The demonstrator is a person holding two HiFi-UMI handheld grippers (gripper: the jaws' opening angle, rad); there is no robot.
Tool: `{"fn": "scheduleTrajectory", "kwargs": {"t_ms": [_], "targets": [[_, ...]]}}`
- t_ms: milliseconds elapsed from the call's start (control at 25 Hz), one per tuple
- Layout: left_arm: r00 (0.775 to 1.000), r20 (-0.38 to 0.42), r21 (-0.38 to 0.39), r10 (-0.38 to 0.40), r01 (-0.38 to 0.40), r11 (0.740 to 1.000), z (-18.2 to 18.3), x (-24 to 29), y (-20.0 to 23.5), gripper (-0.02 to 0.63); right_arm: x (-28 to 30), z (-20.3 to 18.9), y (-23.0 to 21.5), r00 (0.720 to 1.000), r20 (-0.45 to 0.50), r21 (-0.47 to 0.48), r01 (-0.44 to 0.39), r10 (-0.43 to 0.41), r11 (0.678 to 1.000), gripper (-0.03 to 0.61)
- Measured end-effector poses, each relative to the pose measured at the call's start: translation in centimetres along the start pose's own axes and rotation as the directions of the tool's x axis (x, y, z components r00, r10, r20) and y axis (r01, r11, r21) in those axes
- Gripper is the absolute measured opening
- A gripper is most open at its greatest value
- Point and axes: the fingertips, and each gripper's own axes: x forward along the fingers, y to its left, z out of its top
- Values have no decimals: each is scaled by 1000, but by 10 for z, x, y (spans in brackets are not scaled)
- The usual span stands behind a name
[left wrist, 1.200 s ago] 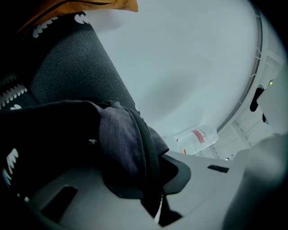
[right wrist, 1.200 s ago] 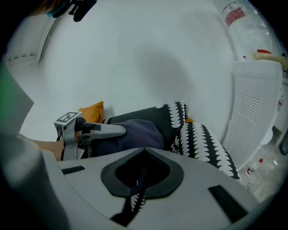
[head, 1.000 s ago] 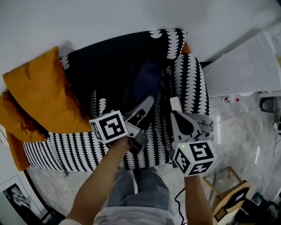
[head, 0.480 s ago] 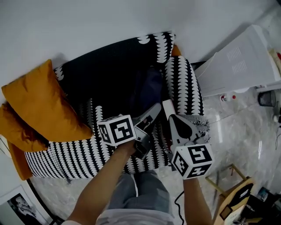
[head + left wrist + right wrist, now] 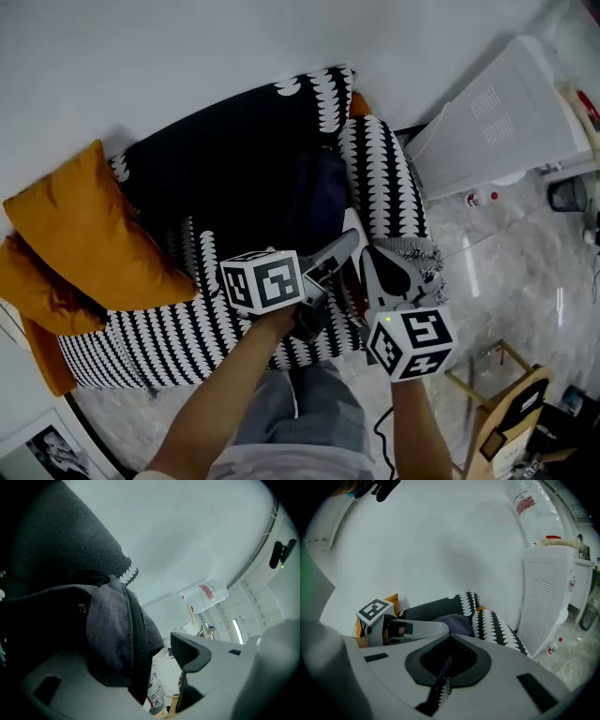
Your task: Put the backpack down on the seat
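The dark grey-blue backpack (image 5: 319, 187) stands on the sofa seat (image 5: 225, 178), against the patterned right armrest (image 5: 375, 169). My left gripper (image 5: 339, 258) reaches it from the front. Its jaws have just been opening and stand open. In the left gripper view the backpack's fabric (image 5: 112, 630) drapes over the left jaw, and the ribbed right pad (image 5: 185, 651) is apart from it. My right gripper (image 5: 364, 242) is shut, its tip beside the backpack's right side. Through the hole behind its tips (image 5: 450, 637) a thin dark strip shows; I cannot tell whether it is gripped.
Orange cushions (image 5: 84, 225) fill the sofa's left end. A white appliance (image 5: 506, 112) stands right of the armrest, with a small bottle (image 5: 473, 199) on the marble floor beside it. A wooden chair (image 5: 502, 412) is at the lower right. The person's legs are below the grippers.
The left gripper has slid right, closer to the right gripper and the backpack's front. The right gripper has barely shifted. The backpack stays in place on the seat.
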Motion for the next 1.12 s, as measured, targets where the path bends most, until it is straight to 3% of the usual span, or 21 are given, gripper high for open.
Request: {"fn": "scheduleTrajectory", "kwargs": {"t_ms": [160,440,1120], "targets": [[998,-8,21,63,-63,998,-6,-7,4,294,-4,1,6,1000,10,6,0,0,1000,2],[990,-34,56,136,-134,989,-16,-24,10,295,-13,3,20,1000,23,9,-5,5,1000,2],[987,-68,74,145,-140,987,-21,-81,-4,295,-33,13,68,999,44,10,-21,21,1000,2]]}}
